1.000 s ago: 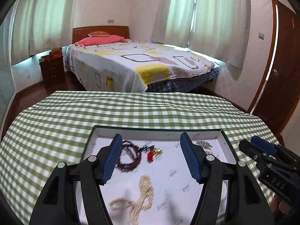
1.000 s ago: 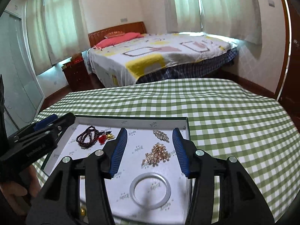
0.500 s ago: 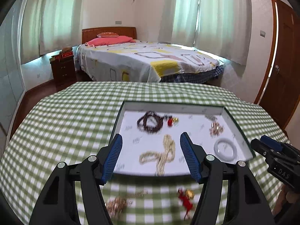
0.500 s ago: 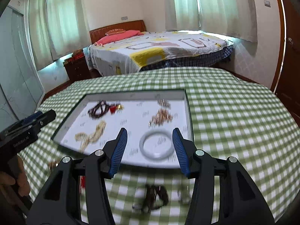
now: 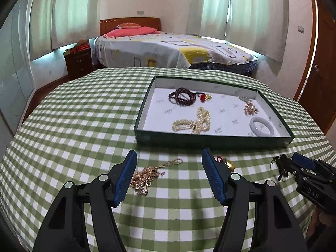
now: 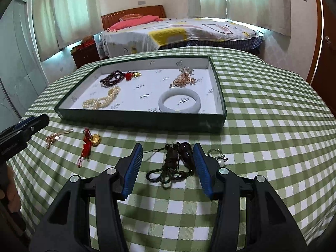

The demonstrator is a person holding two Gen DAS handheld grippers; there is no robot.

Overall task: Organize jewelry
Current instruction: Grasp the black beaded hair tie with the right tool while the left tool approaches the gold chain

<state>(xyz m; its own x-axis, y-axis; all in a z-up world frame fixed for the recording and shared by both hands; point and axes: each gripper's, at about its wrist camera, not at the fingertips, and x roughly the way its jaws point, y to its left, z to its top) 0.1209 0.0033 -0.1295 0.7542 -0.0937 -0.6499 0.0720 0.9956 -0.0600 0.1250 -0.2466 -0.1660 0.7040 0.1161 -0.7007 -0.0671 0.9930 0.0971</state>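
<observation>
A dark green tray (image 5: 212, 141) (image 6: 138, 118) with a white floor holds a dark bead bracelet (image 5: 182, 96) (image 6: 112, 77), a pearl strand (image 5: 194, 121) (image 6: 103, 99), a white bangle (image 5: 262, 126) (image 6: 179, 103) and a gold cluster (image 5: 250, 108) (image 6: 183, 79). In front of the tray lie a gold chain (image 5: 147, 174) (image 6: 52, 138), a red-and-gold charm (image 5: 227, 162) (image 6: 90, 143), a dark cord pendant (image 6: 176, 163) and a ring (image 6: 218, 156). My left gripper (image 5: 169, 175) is open above the gold chain. My right gripper (image 6: 167, 166) is open around the dark cord pendant.
The table has a green checked cloth (image 5: 84, 115) (image 6: 273, 126). Behind it stand a bed (image 5: 168, 50), a wooden nightstand (image 5: 78, 63) and curtained windows. A wooden door (image 5: 319, 63) is at the right.
Both grippers have pulled back from over the tray toward the near table edge and lowered. The loose pieces in front of the tray have come into view.
</observation>
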